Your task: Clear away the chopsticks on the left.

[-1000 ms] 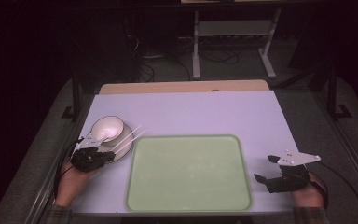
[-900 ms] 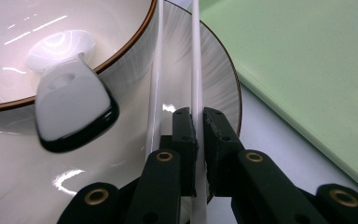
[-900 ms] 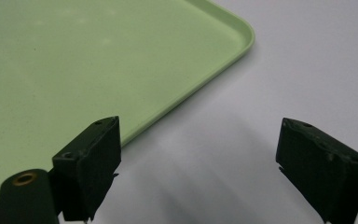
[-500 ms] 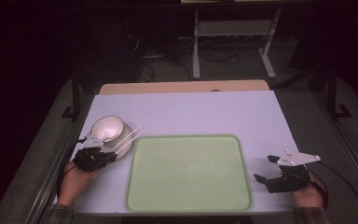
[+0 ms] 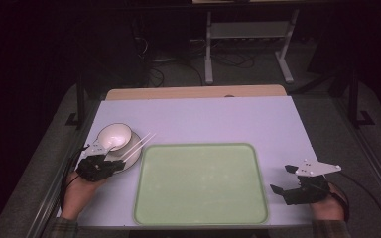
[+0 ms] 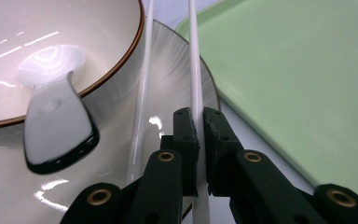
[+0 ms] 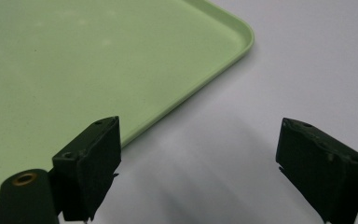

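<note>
The chopstick [image 6: 195, 60], white and thin, was clamped between the left gripper's [image 6: 199, 122] fingers [image 6: 186, 140], which were closed tight on it near its lower end. It ran from the fingers up across the plate [image 6: 177, 79], ending beyond the plate's far edge. A second chopstick [image 6: 142, 93] lay just beside it, nearer the bowl [image 6: 74, 28], free of the fingers. In the high view the pair [image 5: 138, 145] pointed away from the person towards the right, their tips reaching past the plate [image 5: 133, 157] over the tabletop [image 5: 218, 119].

The bowl, white with a brown rim, stood on the plate. A white spoon [image 6: 56, 126] rested in it, scoop down inside and handle hanging over the rim towards the left gripper. In the high view the bowl [image 5: 114, 136] sat at the tabletop's left side, with the left gripper [image 5: 96, 166] at the plate's near edge and the left hand [image 5: 77, 191] behind it.

A green tray [image 5: 201, 183] lay just right of the plate, bare. Whether its edge touched the plate could not be told.

The right gripper [image 5: 297, 191] was at the near right of the tabletop, just beside the tray's right edge, held by the right hand [image 5: 330, 206]. In the right gripper view its fingers [image 7: 93, 163] were spread wide, holding nothing, above the tabletop beside a corner of the tray [image 7: 121, 70].
</note>
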`<state>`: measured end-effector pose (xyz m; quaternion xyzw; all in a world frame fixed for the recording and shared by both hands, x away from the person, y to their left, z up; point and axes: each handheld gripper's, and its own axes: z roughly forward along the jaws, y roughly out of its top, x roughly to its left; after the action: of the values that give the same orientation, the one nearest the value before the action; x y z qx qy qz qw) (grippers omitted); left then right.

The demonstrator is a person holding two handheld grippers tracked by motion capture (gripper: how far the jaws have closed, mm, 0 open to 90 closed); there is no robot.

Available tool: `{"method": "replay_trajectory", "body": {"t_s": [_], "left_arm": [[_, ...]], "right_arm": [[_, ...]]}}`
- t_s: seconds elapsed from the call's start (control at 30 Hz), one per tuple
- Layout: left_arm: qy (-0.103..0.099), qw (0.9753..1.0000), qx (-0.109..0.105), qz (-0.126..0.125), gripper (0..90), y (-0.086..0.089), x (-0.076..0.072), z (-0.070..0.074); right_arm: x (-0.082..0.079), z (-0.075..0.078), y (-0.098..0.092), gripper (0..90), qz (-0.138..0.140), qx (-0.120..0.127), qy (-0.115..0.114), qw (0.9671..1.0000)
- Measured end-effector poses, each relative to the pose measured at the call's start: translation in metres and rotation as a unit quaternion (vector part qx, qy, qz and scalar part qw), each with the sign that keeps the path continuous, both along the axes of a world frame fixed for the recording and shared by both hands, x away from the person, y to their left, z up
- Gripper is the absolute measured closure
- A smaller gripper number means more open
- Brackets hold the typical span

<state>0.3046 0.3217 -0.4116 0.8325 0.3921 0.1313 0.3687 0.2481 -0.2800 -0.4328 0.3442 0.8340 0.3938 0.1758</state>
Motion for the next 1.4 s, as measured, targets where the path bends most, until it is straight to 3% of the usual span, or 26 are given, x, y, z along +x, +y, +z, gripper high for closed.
{"method": "replay_trajectory", "body": {"t_s": [0.37,0.73,0.83,1.17,1.4], "left_arm": [[-0.002,0.9997,-0.013,-0.019,84.2,-0.022,-0.005,0.011],[0.000,0.9993,-0.017,-0.033,84.2,-0.048,-0.007,0.013],[0.002,0.9992,-0.019,-0.035,84.2,-0.052,-0.007,0.013],[0.012,0.9982,-0.016,-0.057,84.2,-0.091,-0.007,0.004],[0.023,0.9981,-0.014,-0.055,84.2,-0.111,-0.004,-0.006]], "right_arm": [[0.000,0.000,0.000,13.1,0.000,-0.001,-0.002,1.0000],[-0.001,0.001,0.001,13.0,-0.001,0.000,-0.003,1.0000],[-0.001,0.001,0.000,13.0,-0.001,-0.001,-0.004,1.0000],[-0.001,0.002,0.000,13.0,-0.002,0.001,-0.004,1.0000],[-0.001,0.001,0.000,13.1,-0.001,0.002,-0.004,1.0000]]}}
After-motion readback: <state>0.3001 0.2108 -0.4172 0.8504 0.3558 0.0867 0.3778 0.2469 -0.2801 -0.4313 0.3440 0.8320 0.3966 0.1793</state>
